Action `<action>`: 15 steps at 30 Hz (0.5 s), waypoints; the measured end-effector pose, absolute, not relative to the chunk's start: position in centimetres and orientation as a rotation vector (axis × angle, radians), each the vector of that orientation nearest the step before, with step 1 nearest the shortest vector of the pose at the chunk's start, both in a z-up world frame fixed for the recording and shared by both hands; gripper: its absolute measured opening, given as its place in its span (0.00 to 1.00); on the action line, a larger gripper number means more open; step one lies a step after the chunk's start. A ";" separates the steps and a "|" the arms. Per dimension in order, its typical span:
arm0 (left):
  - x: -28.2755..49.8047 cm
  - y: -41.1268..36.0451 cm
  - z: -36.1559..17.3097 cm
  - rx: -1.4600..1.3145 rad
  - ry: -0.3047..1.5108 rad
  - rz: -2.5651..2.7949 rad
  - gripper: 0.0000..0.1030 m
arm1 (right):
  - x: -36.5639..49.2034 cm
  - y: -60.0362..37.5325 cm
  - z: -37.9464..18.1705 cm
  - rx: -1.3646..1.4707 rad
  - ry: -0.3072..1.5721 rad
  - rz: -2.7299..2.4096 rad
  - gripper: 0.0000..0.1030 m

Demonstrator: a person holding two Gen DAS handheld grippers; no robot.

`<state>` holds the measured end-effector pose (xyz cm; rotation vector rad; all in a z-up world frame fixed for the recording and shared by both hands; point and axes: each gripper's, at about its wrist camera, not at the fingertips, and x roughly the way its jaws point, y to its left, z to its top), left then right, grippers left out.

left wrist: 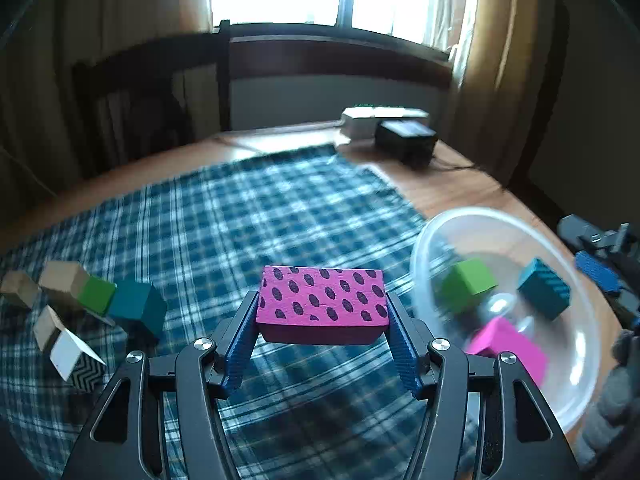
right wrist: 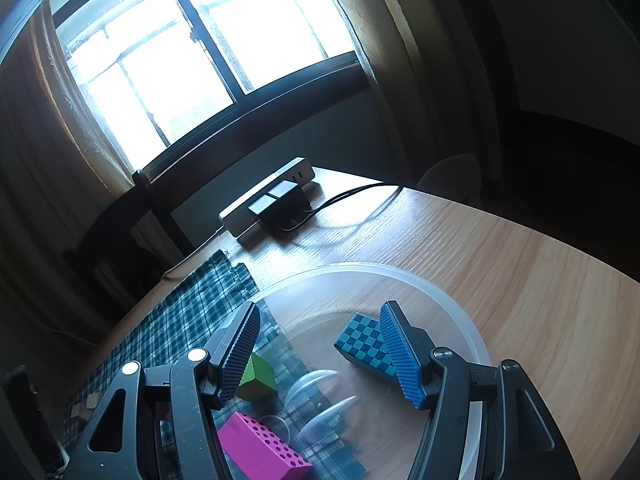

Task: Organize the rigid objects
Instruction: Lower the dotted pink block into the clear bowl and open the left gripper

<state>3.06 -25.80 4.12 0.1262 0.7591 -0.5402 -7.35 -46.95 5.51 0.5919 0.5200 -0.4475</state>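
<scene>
My left gripper (left wrist: 323, 314) is shut on a pink block with dark spots (left wrist: 322, 300), held by its ends above the plaid cloth (left wrist: 240, 216). To its right stands a clear plastic bowl (left wrist: 492, 212) holding a green cube (left wrist: 466, 284), a teal checkered block (left wrist: 546, 288) and a pink block (left wrist: 508, 344). My right gripper (right wrist: 320, 314) hangs open over the bowl (right wrist: 360, 266) with nothing between its fingers; the teal block (right wrist: 360, 344), green cube (right wrist: 258, 378) and pink dotted block (right wrist: 260, 448) lie below it.
Several loose blocks lie on the cloth at the left: wooden ones (left wrist: 64, 280), a green one (left wrist: 96, 294), a teal one (left wrist: 138, 306) and a white zigzag one (left wrist: 72, 354). A power strip with black adapters (left wrist: 406, 140) and cables sits at the table's far edge. A dark chair (left wrist: 132, 92) stands behind.
</scene>
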 end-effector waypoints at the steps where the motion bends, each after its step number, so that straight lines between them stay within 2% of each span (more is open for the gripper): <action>1: 2.5 -26.1 4.6 0.137 0.738 -0.556 0.59 | -7.4 -47.0 5.5 0.593 0.520 -0.447 0.64; 15: -5.2 -30.3 5.9 0.384 0.620 -0.788 0.59 | -7.7 -47.5 5.6 0.607 0.515 -0.454 0.64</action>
